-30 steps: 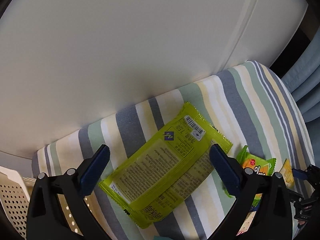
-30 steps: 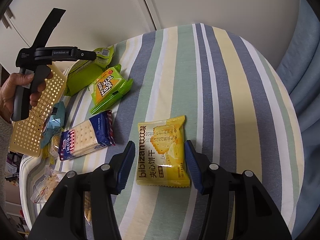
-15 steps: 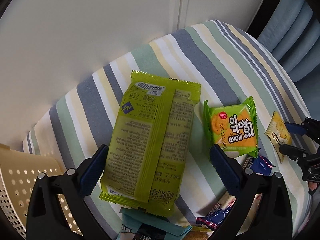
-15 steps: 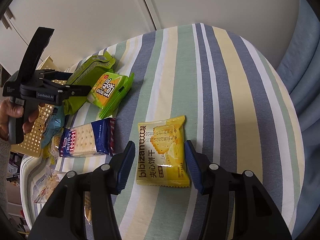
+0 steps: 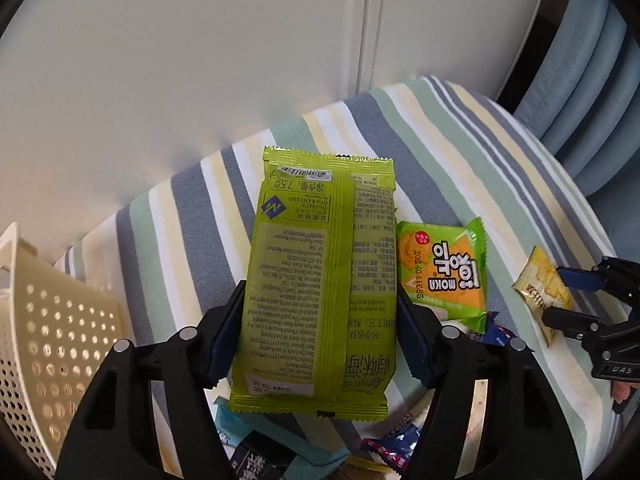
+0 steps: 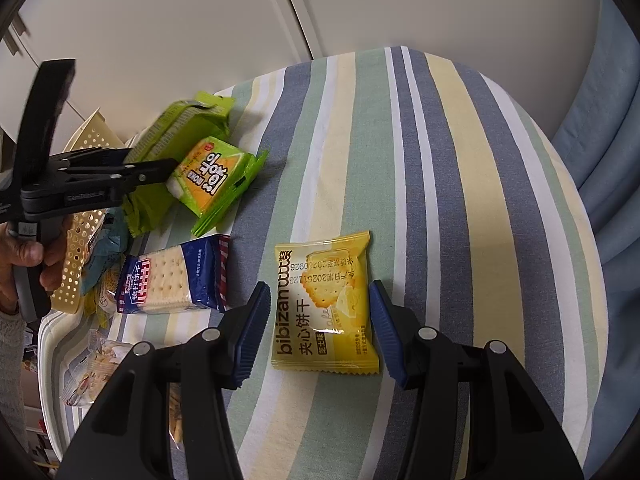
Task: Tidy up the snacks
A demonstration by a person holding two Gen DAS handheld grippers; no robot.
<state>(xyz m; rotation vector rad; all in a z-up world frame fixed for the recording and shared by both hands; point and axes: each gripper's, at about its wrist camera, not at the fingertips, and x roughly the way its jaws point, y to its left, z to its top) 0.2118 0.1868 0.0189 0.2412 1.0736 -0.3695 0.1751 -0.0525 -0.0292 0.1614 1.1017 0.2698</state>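
A long lime-green snack packet (image 5: 320, 260) lies back-side up on the striped tablecloth (image 5: 460, 152). My left gripper (image 5: 318, 300) is shut on its lower half, a pad against each long edge. From the right wrist view, the far end of that packet (image 6: 176, 124) looks raised above the cloth, with the left gripper (image 6: 172, 164) on it. My right gripper (image 6: 318, 300) is open, its pads on either side of a yellow biscuit packet (image 6: 324, 312) that lies flat. The left wrist view shows the right gripper (image 5: 556, 292) at that yellow packet (image 5: 540, 284).
A green-and-orange packet (image 5: 444, 272) lies just right of the long one. A blue cracker pack (image 6: 172, 284), a teal packet (image 6: 108, 240) and clear-wrapped snacks (image 6: 96, 368) lie near the perforated cream basket (image 5: 48, 320). White cabinet doors (image 5: 200, 60) stand behind, blue curtains (image 6: 608, 120) on the right.
The left gripper swung until it lined up with the long green packet, moved over it and shut on its sides. The right gripper stayed still, open around the yellow packet.
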